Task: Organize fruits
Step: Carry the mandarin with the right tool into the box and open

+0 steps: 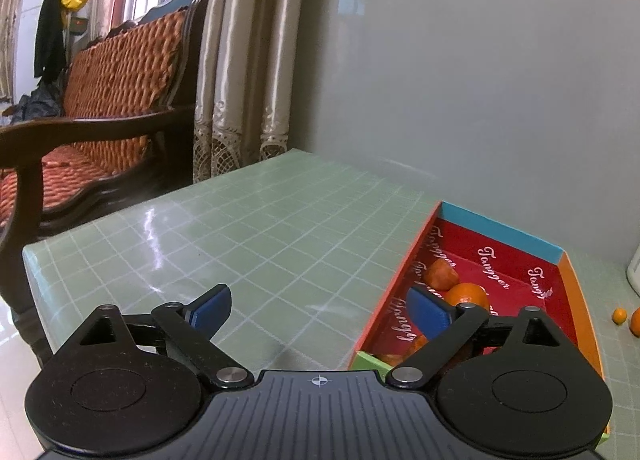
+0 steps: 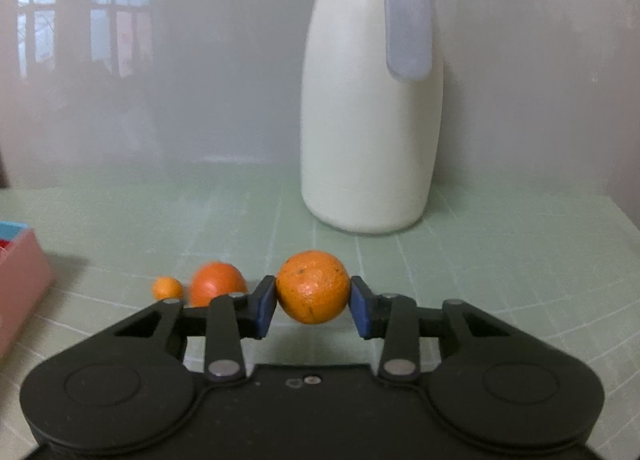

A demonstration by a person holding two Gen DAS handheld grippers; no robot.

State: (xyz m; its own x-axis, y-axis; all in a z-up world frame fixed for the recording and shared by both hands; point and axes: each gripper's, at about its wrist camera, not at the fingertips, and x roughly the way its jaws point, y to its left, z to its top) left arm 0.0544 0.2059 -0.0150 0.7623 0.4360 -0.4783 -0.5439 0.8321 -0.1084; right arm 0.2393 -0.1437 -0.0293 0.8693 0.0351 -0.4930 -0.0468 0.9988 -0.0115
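Right gripper (image 2: 313,302) pinching an orange (image 2: 313,287), blue pads (image 2: 265,306) pressed against either side of the fruit. Orange sitting square between the jaws, shadow showing on the green gridded desk (image 2: 500,260) underneath; lifted or still resting, cannot tell. Just left of it, a second orange (image 2: 216,282) on the desk, slightly blurred, and beside that a much smaller orange fruit (image 2: 167,287). Behind, standing upright near the wall, a tall white jug (image 2: 368,120) with a grey-blue handle. At the far left edge, a corner of the box (image 2: 20,272).

Over on the left wrist view: left gripper (image 1: 320,310) with jaws spread wide, nothing between them, hanging over the desk. Right-hand pad overlapping the near wall of the red-lined box (image 1: 500,260), blue and orange rims, white script printed inside. Several orange fruits (image 1: 466,294) already lying in that box, partly hidden behind the gripper's linkage. Two more fruits glimpsed at the far right edge on the desk, outside the box. Off to the left, a wooden armchair (image 1: 112,100) with orange cushions, and pale curtains (image 1: 240,60) hanging beyond the desk's corner.
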